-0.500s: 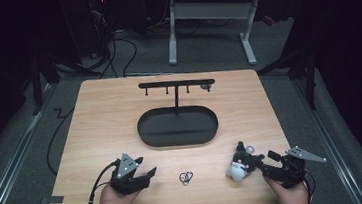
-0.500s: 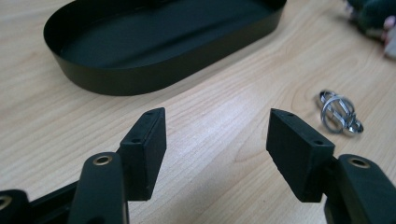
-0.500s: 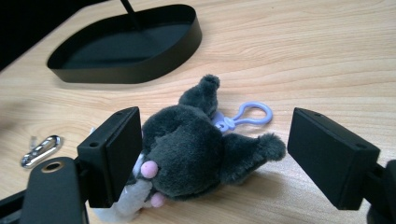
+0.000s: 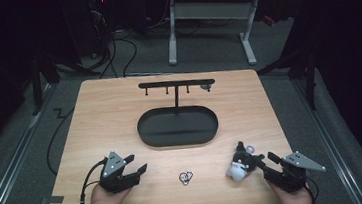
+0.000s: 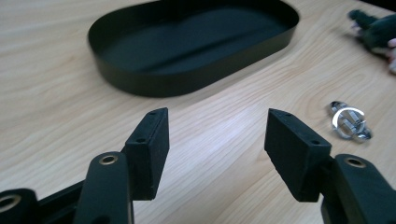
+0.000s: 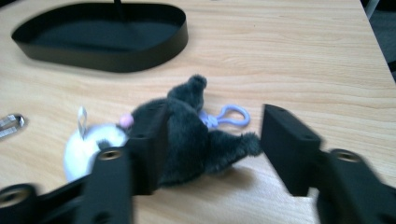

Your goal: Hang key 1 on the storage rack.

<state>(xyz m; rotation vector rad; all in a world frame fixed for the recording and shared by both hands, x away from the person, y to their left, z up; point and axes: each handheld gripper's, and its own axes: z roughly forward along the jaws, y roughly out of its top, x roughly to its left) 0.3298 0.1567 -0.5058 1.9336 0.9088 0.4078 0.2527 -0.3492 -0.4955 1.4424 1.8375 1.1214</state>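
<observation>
Right of the oval tray (image 4: 177, 127): plush keychain toy (image 4: 240, 165), soft and light, best pinched mid-body between right gripper's (image 4: 262, 161) spread jaws.

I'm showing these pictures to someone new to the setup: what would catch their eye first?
Probably the black-and-white plush toy with its lilac clip, lying near the table's front right, with the right tongs open around its dark end. Next, the black oval tray with a hook stand at the table's middle. Between the hands lies a small metal ring clasp, with the left tongs open beside it.
</observation>
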